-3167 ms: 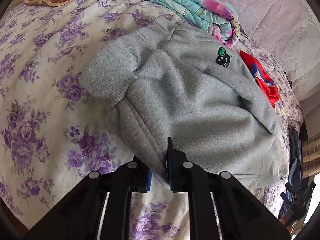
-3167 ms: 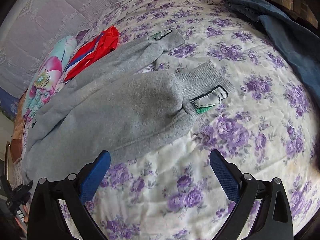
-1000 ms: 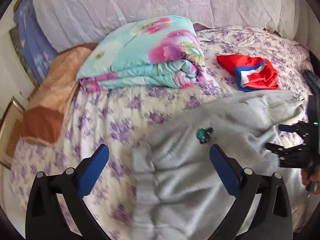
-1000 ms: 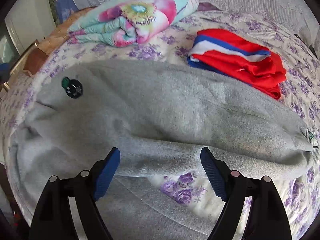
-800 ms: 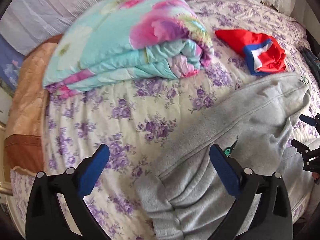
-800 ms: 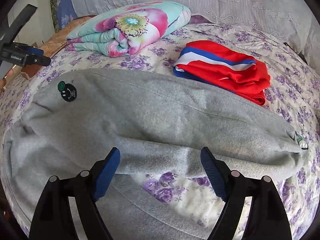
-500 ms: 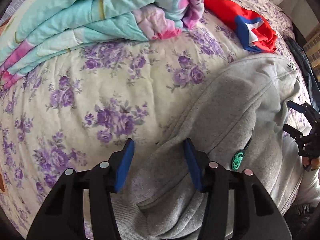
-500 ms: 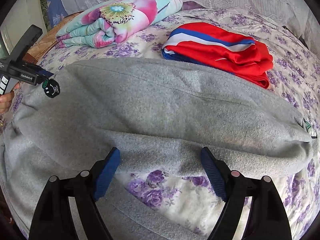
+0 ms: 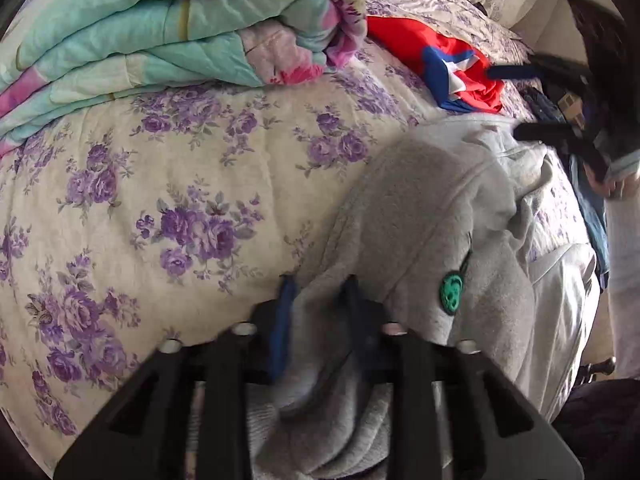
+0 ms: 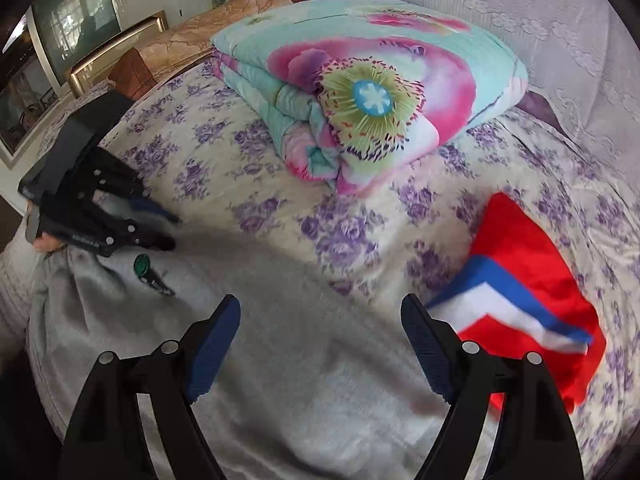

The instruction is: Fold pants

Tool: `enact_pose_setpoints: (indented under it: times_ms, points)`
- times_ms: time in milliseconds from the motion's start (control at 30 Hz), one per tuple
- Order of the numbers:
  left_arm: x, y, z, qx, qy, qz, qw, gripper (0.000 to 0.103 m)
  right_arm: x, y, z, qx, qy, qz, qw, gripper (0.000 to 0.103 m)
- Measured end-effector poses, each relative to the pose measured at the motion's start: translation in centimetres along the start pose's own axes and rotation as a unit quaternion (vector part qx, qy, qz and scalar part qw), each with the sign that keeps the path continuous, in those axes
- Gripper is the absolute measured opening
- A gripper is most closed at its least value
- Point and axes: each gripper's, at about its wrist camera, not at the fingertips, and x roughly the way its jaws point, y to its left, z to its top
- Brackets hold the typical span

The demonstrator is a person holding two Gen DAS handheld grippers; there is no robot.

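The grey sweatpants (image 9: 420,208) lie on the flowered bedspread (image 9: 160,180), with a round green badge (image 9: 452,290) near the waist. My left gripper (image 9: 318,300) points steeply down at the waist edge. Its jaws are closing, and a bunched fold of grey fabric is pinched between the blue pads. In the right wrist view that left gripper (image 10: 160,232) sits at the far left beside the badge (image 10: 141,266). My right gripper (image 10: 320,340) hangs open above the grey pants (image 10: 300,380) with nothing between its fingers. In the left wrist view it shows at the upper right (image 9: 506,104).
A folded floral quilt (image 10: 380,92) lies at the head of the bed. A folded red, white and blue garment (image 10: 520,280) lies to the right of the pants. Dark blue denim (image 9: 596,216) hangs at the bed's right edge. A wooden headboard (image 10: 168,48) stands far left.
My left gripper came down onto the waist edge and its jaws went from wide open to nearly shut on the fabric. My right gripper swung across above the pants, still open.
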Motion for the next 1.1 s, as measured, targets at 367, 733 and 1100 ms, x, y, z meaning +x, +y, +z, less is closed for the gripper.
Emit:
enact_pose_setpoints:
  times_ms: [367, 733, 1100]
  points:
    - [-3.8, 0.3, -0.4, 0.009, -0.075, -0.018, 0.997, 0.012, 7.4, -3.0, 1.3, -0.035, 0.147, 0.106, 0.983, 0.081]
    - [-3.3, 0.2, -0.3, 0.006, -0.068, -0.005, 0.9977, 0.012, 5.5, 0.9, -1.3, -0.076, 0.101, 0.087, 0.988, 0.006]
    - [-7.2, -1.5, 0.1, 0.005, -0.103, 0.004, 0.9946, 0.012, -4.4, 1.8, -1.7, -0.021, -0.002, 0.003, 1.0, 0.007]
